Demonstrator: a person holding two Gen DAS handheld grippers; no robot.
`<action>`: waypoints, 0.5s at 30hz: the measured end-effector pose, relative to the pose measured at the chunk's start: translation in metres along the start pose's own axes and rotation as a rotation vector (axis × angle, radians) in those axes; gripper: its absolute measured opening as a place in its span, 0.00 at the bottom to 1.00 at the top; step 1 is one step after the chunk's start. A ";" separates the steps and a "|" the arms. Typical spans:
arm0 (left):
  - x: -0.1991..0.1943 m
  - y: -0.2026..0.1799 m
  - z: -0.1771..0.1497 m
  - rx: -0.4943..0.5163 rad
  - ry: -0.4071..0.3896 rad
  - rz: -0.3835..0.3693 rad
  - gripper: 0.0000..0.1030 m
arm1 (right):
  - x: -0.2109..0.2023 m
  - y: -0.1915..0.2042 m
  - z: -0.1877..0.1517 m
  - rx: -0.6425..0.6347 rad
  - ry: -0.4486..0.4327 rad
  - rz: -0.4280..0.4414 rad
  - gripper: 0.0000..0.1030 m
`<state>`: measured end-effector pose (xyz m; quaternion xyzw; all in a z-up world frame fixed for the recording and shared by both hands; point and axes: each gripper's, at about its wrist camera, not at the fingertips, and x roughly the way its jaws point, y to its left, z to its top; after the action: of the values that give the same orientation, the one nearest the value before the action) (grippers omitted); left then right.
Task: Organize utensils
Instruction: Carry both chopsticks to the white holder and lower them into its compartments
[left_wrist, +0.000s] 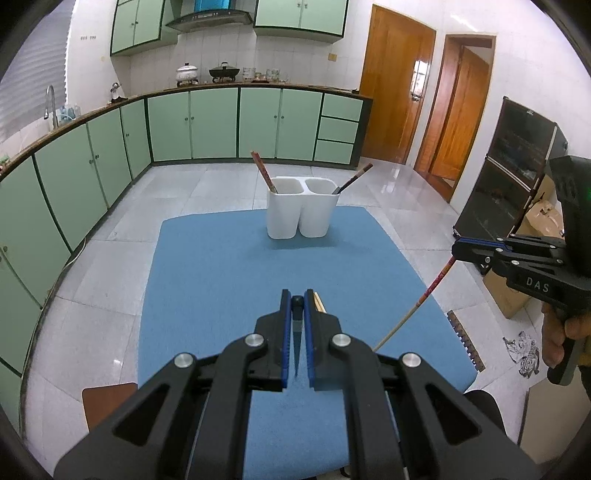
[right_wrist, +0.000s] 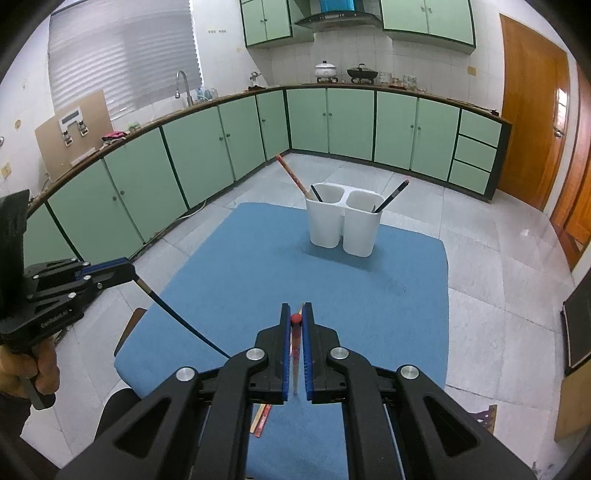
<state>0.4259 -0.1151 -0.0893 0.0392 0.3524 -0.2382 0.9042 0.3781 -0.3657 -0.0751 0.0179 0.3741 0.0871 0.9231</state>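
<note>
A white two-compartment holder (left_wrist: 303, 212) (right_wrist: 343, 229) stands at the far end of the blue mat (left_wrist: 221, 266) (right_wrist: 258, 266). A red chopstick (left_wrist: 262, 171) (right_wrist: 291, 177) leans in its left cup and a dark chopstick (left_wrist: 352, 181) (right_wrist: 393, 194) in its right cup. My left gripper (left_wrist: 296, 299) (right_wrist: 127, 271) is shut on a dark chopstick (left_wrist: 296, 332) (right_wrist: 177, 317), held above the mat's near end. My right gripper (right_wrist: 296, 312) (left_wrist: 456, 251) is shut on a red-and-white chopstick (right_wrist: 295, 347) (left_wrist: 413, 306). More loose chopsticks (right_wrist: 260, 421) (left_wrist: 319, 302) lie on the mat under the grippers.
Green kitchen cabinets (left_wrist: 192, 125) run along the back and left. Wooden doors (left_wrist: 395, 85) and a black cabinet (left_wrist: 506, 166) stand at the right, with a cardboard box (left_wrist: 517, 291) on the tiled floor. A brown seat (left_wrist: 107, 402) sits by the mat's near left corner.
</note>
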 end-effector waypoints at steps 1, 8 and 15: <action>-0.001 0.000 0.000 0.002 -0.002 0.000 0.06 | -0.002 0.001 0.000 -0.004 -0.002 -0.003 0.06; -0.013 -0.008 0.012 0.015 -0.030 0.010 0.06 | -0.018 0.002 0.012 -0.022 -0.027 -0.020 0.06; -0.035 -0.030 0.034 0.063 -0.104 0.030 0.06 | -0.038 0.003 0.027 -0.041 -0.056 -0.039 0.06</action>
<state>0.4113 -0.1354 -0.0376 0.0605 0.2967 -0.2376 0.9230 0.3696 -0.3688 -0.0298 -0.0057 0.3463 0.0761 0.9350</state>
